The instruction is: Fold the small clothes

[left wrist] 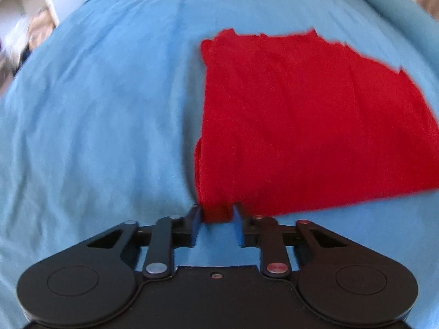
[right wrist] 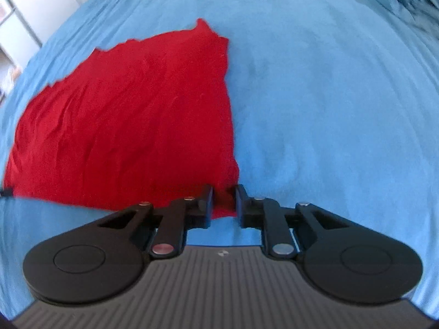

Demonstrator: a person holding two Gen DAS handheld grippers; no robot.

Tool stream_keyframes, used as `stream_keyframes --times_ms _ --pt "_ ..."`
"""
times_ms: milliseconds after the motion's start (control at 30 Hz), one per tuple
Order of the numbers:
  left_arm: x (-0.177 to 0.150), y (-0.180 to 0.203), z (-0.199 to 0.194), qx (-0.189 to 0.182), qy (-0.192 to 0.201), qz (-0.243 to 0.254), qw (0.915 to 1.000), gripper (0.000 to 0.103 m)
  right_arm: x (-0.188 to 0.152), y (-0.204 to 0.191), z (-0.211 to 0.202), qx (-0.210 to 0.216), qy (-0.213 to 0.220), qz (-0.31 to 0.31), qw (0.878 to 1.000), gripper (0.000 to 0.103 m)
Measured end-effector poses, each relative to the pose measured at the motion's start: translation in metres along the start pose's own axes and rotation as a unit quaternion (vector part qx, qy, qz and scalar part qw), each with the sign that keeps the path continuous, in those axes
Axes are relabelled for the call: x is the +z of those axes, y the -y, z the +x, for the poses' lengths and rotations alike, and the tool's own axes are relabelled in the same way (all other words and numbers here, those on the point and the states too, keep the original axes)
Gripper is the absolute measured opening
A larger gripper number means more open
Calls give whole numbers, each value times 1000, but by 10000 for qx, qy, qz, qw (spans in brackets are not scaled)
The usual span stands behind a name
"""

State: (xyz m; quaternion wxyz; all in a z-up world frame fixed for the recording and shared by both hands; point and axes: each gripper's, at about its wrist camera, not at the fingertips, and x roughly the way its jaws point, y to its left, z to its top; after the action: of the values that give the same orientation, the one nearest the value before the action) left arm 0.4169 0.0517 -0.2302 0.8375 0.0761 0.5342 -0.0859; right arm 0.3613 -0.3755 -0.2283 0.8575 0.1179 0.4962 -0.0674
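Wide bare blue bed sheet [left wrist: 96, 109] left of the red cloth [left wrist: 301, 115], open sheet right of it too, white shelving [right wrist: 24, 13] off the bed's far left edge, rumpled blue bedding [right wrist: 417, 0] at far right corner

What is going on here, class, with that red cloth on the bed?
A person works two handheld grippers on a red garment spread flat on a blue bedsheet. The left gripper has its near left corner between its fingers, and the right gripper its near right corner. Both jaws show a gap, so neither has clamped.
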Motion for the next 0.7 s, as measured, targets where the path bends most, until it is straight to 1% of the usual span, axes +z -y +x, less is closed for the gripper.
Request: stream_keyframes --times_ms 33,67,167,200,233,267,300,333,367,400,433,467,500,567,700 --pt "-2 3 2 216 -79 193 9996 12 -1 -3 -1 -76 -12 -177 9998 27" --pt "-5 5 3 293 -127 317 9990 12 -2 -5 -1 -153 -18 -317 9994 27" --pt "-6 4 2 295 -94 284 9991 13 -4 -6 0 -197 -34 -376 9991 27" --pt "-5 4 0 277 -62 229 9993 18 -4 -6 0 -193 -35 -361 9992 28" --pt "-5 4 -5 280 -45 147 9995 26 -4 -7 -1 -189 -28 -364 9992 31" --pt "-3 5 -12 308 4 46 9995 50 -3 -7 -3 -198 18 -337 9992 40" --pt "0 8 -19 334 136 8 9993 74 -2 -7 -8 -230 93 -275 9993 66" --pt "0 12 -31 372 327 1 9988 79 -2 -8 -15 -272 175 -221 9992 77" --pt "1 19 -43 391 539 18 9978 86 -3 -9 -26 -268 362 -200 9988 89" --pt "5 29 -54 377 727 44 9966 97 -7 -11 -39 -219 555 -194 9980 94" --pt "8 38 -62 328 854 49 9958 102 -8 -14 -48 -169 630 -177 9977 97" --pt "11 48 -68 232 945 40 9952 103 -11 -17 -56 -143 624 -154 9978 99" --pt "16 60 -72 41 1012 30 9948 103 -15 -19 -63 -100 591 -113 9981 99" --pt "28 80 -68 -279 1015 -2 9944 103 -23 -23 -68 94 444 19 9990 100" --pt "52 120 -38 -538 977 -47 9938 103 -37 -28 -49 235 141 458 9986 100"
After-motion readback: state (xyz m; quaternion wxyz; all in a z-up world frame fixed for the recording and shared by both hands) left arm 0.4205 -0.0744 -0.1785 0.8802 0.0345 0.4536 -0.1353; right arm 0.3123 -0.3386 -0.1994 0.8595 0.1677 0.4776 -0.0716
